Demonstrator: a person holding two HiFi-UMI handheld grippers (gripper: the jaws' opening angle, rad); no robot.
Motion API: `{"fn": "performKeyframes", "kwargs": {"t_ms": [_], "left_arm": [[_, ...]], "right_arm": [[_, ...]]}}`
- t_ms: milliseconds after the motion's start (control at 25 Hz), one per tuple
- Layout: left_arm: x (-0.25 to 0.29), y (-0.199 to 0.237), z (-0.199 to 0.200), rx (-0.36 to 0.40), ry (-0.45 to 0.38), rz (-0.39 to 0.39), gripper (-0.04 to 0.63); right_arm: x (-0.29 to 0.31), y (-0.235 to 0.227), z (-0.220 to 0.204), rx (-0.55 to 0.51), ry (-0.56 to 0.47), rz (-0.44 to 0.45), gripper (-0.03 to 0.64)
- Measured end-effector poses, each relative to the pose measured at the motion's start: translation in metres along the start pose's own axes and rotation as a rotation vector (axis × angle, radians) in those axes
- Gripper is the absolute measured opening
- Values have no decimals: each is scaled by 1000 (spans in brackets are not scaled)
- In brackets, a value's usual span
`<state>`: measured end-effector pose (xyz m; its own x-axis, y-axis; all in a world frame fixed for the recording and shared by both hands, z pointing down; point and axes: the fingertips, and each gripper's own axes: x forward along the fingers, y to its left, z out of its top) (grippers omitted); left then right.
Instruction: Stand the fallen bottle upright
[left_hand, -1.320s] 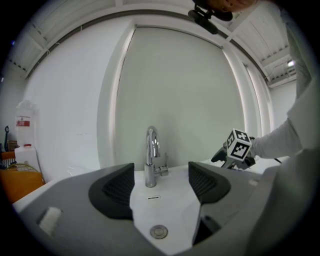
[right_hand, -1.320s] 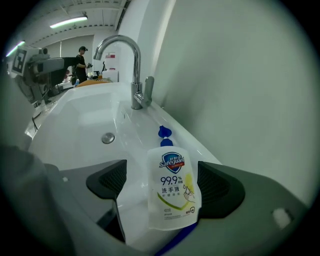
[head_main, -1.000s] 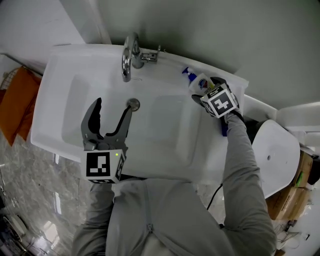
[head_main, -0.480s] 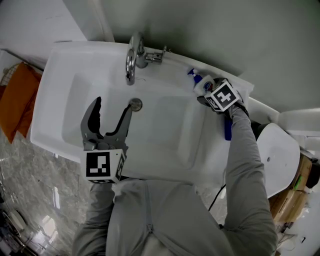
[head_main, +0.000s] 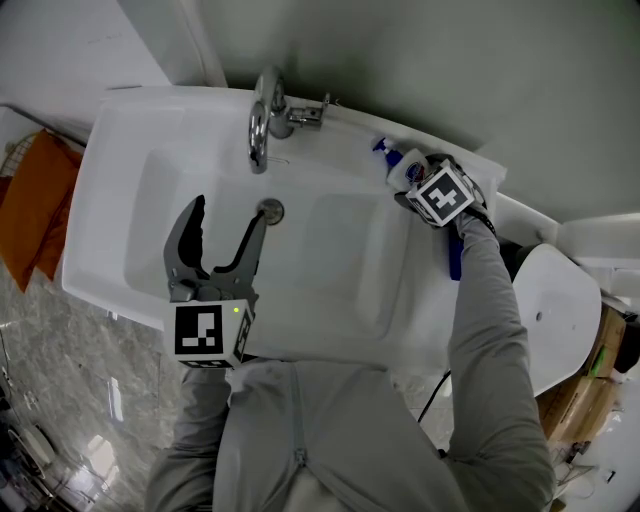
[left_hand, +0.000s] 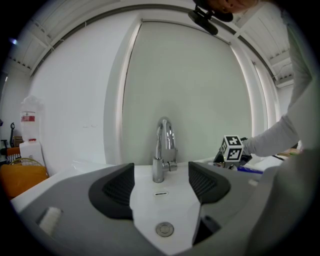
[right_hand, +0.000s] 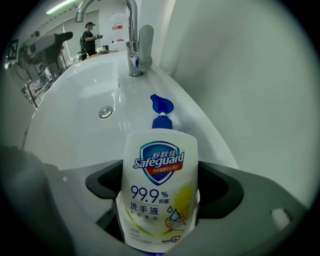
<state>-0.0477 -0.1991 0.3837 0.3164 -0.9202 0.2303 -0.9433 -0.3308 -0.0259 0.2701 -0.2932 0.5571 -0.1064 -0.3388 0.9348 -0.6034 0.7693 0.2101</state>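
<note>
A white hand-soap bottle (head_main: 402, 167) with a blue pump (head_main: 381, 149) lies on the back right ledge of the white sink (head_main: 112, 140), pump pointing toward the faucet (head_main: 262, 118). My right gripper (head_main: 416, 173) is shut on the bottle's body. In the right gripper view the bottle (right_hand: 159, 170) fills the space between the dark jaws of that gripper (right_hand: 161, 187), with its pump end (right_hand: 161, 107) farthest from the camera. My left gripper (head_main: 228, 214) hangs open over the basin, holding nothing. In the left gripper view that gripper (left_hand: 161, 185) frames the faucet (left_hand: 164, 149) and the drain (left_hand: 164, 229).
The wall runs close behind the ledge. A drain (head_main: 270, 209) sits in the basin. An orange cloth (head_main: 35, 205) hangs left of the sink. A blue object (head_main: 455, 260) lies under my right sleeve, and a white rounded lid (head_main: 555, 310) stands at the right.
The right gripper's marker cube has turned a little with the bottle still held in its jaws. The left gripper stays in place over the basin.
</note>
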Motion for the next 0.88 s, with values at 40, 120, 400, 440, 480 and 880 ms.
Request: {"fn": "performKeyframes", "kwargs": {"t_ms": [40,120,400,440,480,880], "left_arm": [[0,0,0,0,-1,0,373],[0,0,0,-1,-3,-2,373],[-3,-1,2,0,-11,-6,373],[-4,-1,3,2,-13,-7,373],[-5,-1,4,3,-15,-8,373],[-12,4,13,22,-33,-17,373]], "right_arm": [[0,1,0,0,0,-4,430],[-1,2,1,0,-7,-14,430],[-10,2,7,52,-86,-47,431],[-13,2,9,67,-106,-55,431],[-17,1,12,84,-129,-64,431],[-60,-5,33,288,-428,-186,431]]}}
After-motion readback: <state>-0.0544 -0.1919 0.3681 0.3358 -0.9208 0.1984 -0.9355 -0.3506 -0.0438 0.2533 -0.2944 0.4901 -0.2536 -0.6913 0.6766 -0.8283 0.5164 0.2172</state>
